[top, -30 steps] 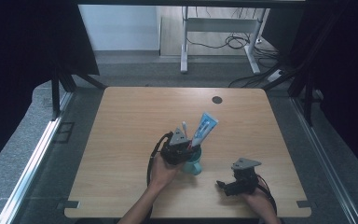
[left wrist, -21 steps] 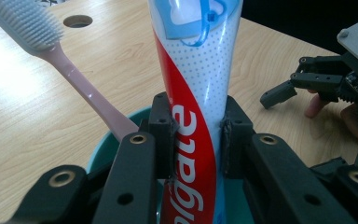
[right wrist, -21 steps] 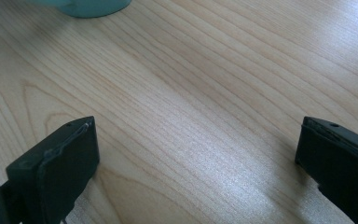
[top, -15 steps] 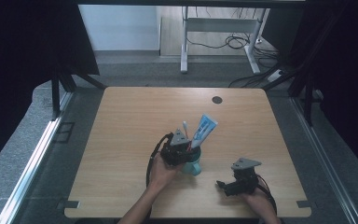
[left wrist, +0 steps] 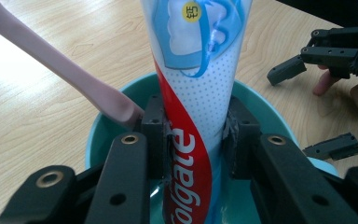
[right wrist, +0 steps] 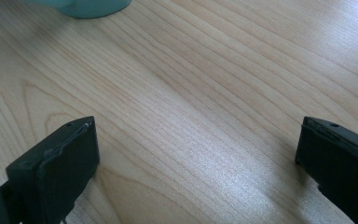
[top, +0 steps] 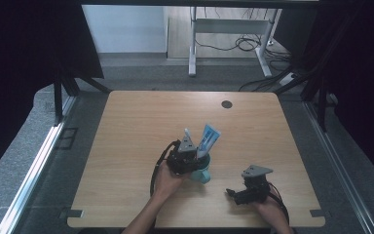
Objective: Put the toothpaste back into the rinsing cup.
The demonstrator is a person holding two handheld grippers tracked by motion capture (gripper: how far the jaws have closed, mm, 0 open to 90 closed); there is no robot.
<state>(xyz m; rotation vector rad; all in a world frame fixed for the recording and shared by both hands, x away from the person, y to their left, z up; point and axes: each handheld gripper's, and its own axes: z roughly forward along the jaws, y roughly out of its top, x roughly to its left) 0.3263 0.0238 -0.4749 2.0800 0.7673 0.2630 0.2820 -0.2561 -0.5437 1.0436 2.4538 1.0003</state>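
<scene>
Near the table's front edge, toothpaste stands in a cup.
Left tool pinches the toothpaste; right tool rests spread, apart.

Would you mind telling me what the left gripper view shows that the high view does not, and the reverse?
Left gripper view alone: the Colgate lettering on the toothpaste tube, and the left tool shut on that tube.

High view alone: the whole wooden table, its dark round spot, the floor and a desk frame beyond.

Both: the tube standing in the teal cup, a pale pink handle beside it, and the open right tool.
</scene>
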